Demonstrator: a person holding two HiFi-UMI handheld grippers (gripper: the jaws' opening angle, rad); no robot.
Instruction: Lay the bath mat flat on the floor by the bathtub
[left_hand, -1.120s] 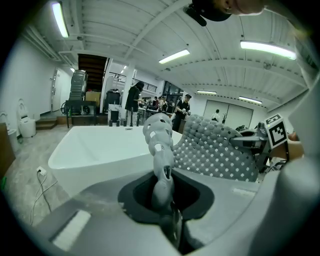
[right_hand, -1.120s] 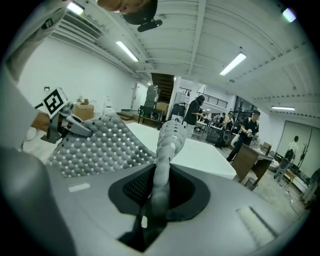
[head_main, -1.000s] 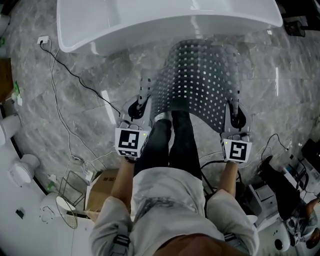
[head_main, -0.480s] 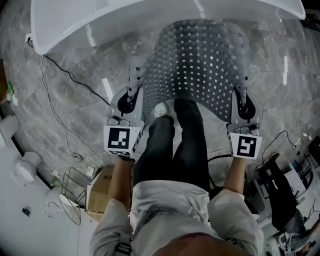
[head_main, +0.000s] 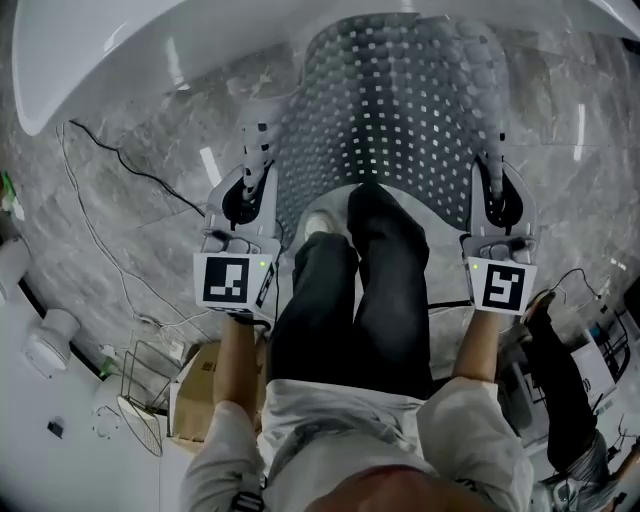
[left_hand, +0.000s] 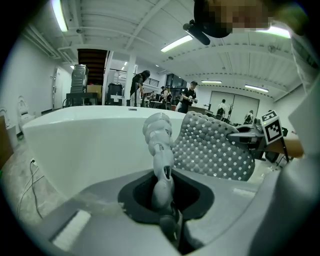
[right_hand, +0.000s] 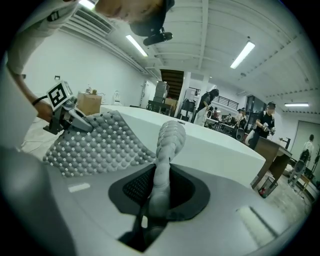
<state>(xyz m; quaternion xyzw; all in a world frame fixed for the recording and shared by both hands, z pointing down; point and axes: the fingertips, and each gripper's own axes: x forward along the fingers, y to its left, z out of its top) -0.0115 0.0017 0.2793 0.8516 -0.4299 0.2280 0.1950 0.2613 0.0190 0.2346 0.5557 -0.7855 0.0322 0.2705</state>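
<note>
The bath mat (head_main: 400, 110) looks like soft grey rubber, matt and knobbly, with rows of small holes. The bathtub (head_main: 120, 50) is smooth, glossy white. The floor (head_main: 160, 240) is polished grey veined stone tile. The cardboard box (head_main: 205, 375) is matt brown.

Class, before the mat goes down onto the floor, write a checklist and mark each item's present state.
1. Left hand-held gripper clamps a bath mat corner: ok.
2. Right hand-held gripper clamps the other corner: ok.
3. Mat flat: not ok, it arches above the floor.
4. Far edge alongside the bathtub: ok.
5. Landing spot free: not ok, the person's shoe sits at the near edge.
6. Cable away from mat: ok.
</note>
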